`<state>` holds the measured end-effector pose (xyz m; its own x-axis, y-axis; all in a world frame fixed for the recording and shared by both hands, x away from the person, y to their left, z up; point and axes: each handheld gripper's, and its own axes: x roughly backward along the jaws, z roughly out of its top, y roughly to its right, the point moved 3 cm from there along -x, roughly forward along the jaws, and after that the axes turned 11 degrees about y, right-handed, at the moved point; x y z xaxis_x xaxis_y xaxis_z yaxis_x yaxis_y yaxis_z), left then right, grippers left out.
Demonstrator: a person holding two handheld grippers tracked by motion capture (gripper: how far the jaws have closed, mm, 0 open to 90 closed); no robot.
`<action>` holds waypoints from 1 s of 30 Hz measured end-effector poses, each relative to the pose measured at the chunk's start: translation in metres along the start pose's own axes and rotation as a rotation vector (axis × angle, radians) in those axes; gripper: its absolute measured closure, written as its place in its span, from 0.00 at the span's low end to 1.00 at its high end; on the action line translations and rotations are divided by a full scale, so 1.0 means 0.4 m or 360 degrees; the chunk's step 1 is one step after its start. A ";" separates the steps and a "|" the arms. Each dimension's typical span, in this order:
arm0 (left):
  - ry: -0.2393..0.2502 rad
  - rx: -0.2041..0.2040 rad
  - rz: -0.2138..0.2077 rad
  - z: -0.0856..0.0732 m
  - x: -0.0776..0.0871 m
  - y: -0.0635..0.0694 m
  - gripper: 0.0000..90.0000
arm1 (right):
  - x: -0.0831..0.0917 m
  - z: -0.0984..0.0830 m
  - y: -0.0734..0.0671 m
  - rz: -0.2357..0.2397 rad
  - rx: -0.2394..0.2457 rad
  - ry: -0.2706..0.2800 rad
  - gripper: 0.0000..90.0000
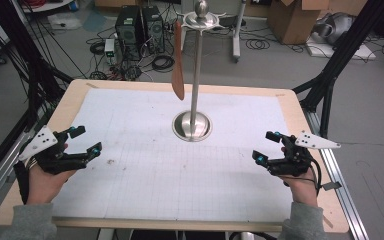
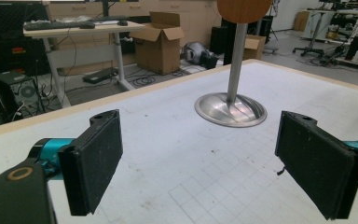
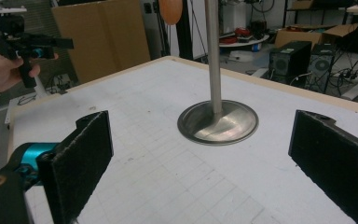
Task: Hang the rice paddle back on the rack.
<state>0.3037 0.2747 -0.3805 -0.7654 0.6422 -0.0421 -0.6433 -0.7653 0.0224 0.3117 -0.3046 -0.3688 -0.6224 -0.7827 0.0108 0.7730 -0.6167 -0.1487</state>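
At the left edge of the white gridded table mat (image 1: 145, 175), the left gripper (image 1: 87, 141) is held low above the surface with its black padded jaws spread wide and nothing between them; in the left gripper view the same wide gap is seen, aimed toward the polished steel stand with a round dished base (image 2: 230, 109). Toward the middle of the table, that stand rises as a slim upright pole to a small hooked crown, and from one hook at its left the reddish-brown wooden spatula (image 1: 178, 62) is hung, blade downward, well clear of the mat and close beside the pole without visibly touching it. This hanging utensil is judged to be the thing to be fetched, since nothing else lies within reach. A good approach would be made from the open left side, the blade or lower handle being pinched flat-on across its broad faces so that it cannot twist, and the piece then being lifted upward off the hook before it is drawn away; a sideways pull is best avoided, as the tall stand could be tipped. At the right edge, the right gripper (image 1: 264, 147) is likewise held with jaws parted and empty, and could be used to steady the base.
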 end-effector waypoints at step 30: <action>-0.0041 0.0004 0.0287 -0.026 0.065 -0.010 0.17 | 0.024 -0.008 0.012 -0.0202 0.0041 0.0047 0.06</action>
<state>0.2866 0.2940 -0.3923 -0.8686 0.4953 -0.0118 -0.4954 -0.8681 0.0301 0.3091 -0.3148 -0.3728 -0.7184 -0.6956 -0.0010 0.6905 -0.7129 -0.1228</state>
